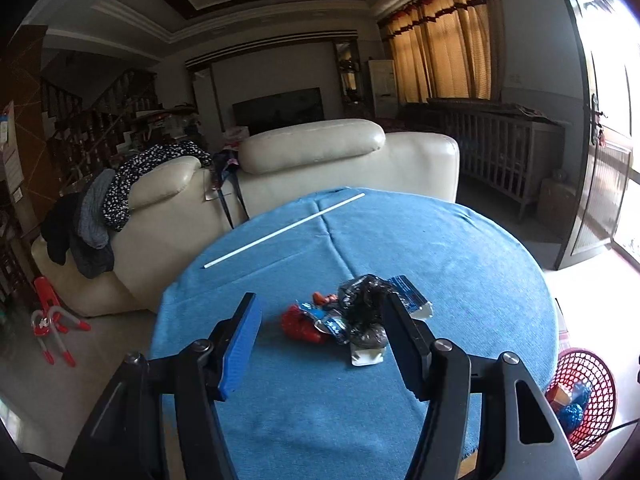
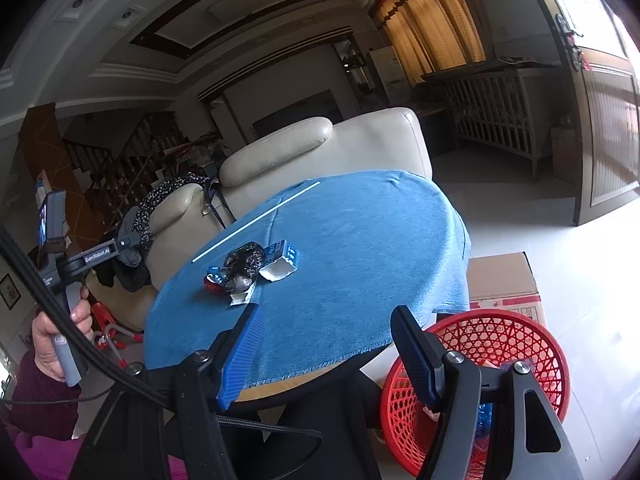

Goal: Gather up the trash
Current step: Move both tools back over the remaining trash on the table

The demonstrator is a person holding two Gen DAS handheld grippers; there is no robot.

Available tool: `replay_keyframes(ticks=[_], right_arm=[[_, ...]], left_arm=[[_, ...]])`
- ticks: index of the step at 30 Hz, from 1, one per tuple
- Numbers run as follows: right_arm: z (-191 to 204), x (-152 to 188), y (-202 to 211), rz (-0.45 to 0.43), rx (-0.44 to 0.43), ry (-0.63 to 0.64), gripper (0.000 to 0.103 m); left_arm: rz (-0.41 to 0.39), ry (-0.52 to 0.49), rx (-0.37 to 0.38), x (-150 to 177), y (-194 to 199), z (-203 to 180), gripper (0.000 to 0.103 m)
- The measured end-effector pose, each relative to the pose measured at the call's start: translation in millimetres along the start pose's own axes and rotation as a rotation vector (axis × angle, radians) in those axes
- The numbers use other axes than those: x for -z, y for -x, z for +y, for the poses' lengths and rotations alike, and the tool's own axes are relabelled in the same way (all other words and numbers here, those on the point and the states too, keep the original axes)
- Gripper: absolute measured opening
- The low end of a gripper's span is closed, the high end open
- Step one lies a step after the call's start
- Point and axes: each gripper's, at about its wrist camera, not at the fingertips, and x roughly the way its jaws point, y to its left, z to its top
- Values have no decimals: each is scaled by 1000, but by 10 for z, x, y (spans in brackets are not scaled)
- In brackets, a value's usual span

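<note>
Trash (image 1: 352, 320) lies in a small heap near the middle of the desk (image 1: 460, 248), which is covered in blue cloth: a red wrapper, a crumpled black bag, blue-and-white packets and a torn white piece, all touching or overlapping. The left claw (image 1: 320, 344) hangs just short of the heap, jaws spread wide and empty, so the step in hand looks like an approach for a pick; next it likely needs to drop over one piece and close. The right claw (image 2: 326, 354), also wide open and empty, sits above the red basket (image 2: 516, 332) beside the desk's near edge, which already holds some wrappers. A white stick (image 1: 284, 231) lies farther back, well apart. Nothing blocks the reach, though overlapping pieces may lift together.
</note>
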Motion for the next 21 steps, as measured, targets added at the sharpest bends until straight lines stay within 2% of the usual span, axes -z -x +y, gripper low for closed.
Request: replay_keyframes(ticks=[8, 21], right_arm=[[124, -7, -8, 6, -29, 32, 70], [374, -148, -143, 41, -133, 63, 70]], left_arm=[[-15, 24, -25, -13, 21, 128, 64], [-27, 51, -57, -53, 32, 316, 64]])
